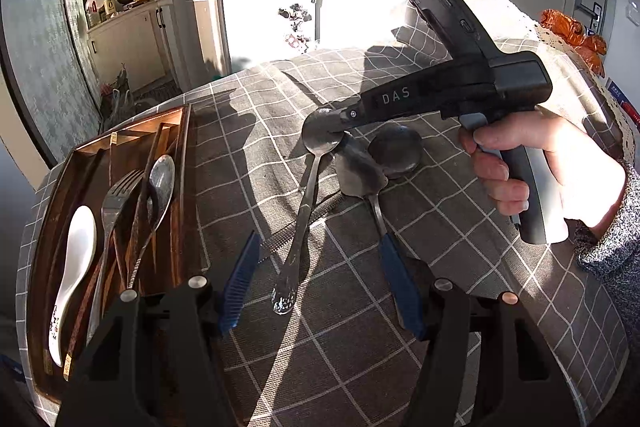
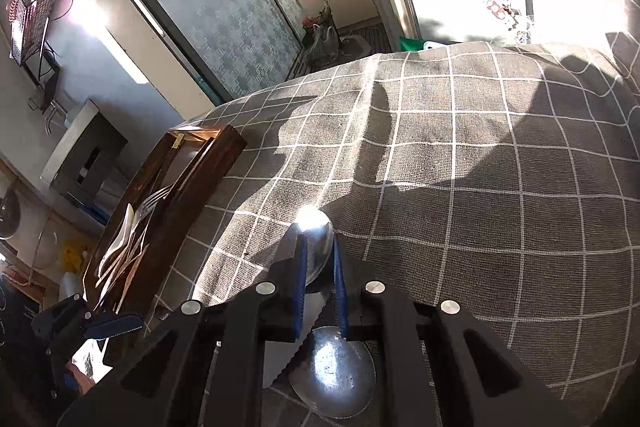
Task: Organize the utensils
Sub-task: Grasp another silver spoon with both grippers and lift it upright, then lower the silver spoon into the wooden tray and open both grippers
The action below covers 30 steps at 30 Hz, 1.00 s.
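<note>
A long metal spoon [image 1: 306,203] lies on the checked cloth, bowl far, handle end near. My right gripper [image 1: 340,137], held by a hand [image 1: 520,163], has its tips at that spoon's bowl. In the right wrist view my right gripper [image 2: 319,259] is shut, its blue pads [image 2: 299,279] either side of the spoon's bowl [image 2: 318,247]. My left gripper [image 1: 320,287] hovers open over the spoon's handle, holding nothing. A round-bowled spoon [image 1: 394,151] and a serrated server [image 1: 360,175] lie just right of the long spoon.
A wooden organizer tray [image 1: 186,163] stands at the cloth's left edge. It holds a white ceramic spoon [image 1: 76,259], a fork [image 1: 116,199], a metal spoon [image 1: 162,179] and chopsticks. The tray [image 2: 216,155] also shows in the right wrist view. A fridge and kitchen cabinets stand beyond the table.
</note>
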{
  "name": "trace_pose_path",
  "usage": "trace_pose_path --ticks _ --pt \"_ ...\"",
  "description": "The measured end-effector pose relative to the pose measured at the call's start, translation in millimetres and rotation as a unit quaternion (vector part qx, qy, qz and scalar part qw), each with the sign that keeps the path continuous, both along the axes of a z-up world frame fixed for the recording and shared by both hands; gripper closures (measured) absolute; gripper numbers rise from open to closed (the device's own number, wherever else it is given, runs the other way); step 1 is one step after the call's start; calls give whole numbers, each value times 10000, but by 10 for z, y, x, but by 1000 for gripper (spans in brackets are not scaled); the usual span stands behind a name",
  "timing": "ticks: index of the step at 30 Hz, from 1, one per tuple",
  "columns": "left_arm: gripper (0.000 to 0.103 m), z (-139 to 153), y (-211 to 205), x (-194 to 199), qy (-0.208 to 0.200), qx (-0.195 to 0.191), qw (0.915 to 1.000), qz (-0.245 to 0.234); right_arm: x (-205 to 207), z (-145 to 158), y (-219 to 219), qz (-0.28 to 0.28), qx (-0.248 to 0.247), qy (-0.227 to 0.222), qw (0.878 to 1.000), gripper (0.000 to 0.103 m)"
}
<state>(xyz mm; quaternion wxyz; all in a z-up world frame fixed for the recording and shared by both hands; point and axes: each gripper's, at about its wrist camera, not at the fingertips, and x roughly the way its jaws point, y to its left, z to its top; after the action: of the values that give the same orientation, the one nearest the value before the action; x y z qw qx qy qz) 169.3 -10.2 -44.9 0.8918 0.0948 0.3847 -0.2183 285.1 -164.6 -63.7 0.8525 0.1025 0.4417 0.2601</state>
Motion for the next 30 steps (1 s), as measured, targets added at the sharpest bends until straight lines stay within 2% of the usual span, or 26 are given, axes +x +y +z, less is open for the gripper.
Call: trace_pose_path --ticks 5,9,11,12,13,21,27,30 --pt "37 -62 -67 22 -28 135 9999 -31 -235 332 -39 282 308 -332 9986 100" --pt "37 -79 -93 38 43 0 10000 -69 -475 654 -133 413 553 -567 9960 102" --pt "46 -73 -112 26 83 -68 9999 -126 -554 753 -188 388 659 -620 9951 102" --pt "64 -72 -126 14 108 -74 9998 -179 -584 788 -210 371 693 -635 9949 102" --pt "91 -58 -135 -6 81 -74 9997 -201 -618 823 -217 347 673 -674 9949 102" --pt "93 142 1 -126 -153 44 9999 -16 -690 964 -89 352 814 -724 9934 102" --pt "92 477 307 -250 -500 70 9985 211 -749 1277 221 530 877 -955 9901 102" --pt "92 563 514 -277 -569 41 9976 401 -704 1304 443 623 923 -930 9894 102"
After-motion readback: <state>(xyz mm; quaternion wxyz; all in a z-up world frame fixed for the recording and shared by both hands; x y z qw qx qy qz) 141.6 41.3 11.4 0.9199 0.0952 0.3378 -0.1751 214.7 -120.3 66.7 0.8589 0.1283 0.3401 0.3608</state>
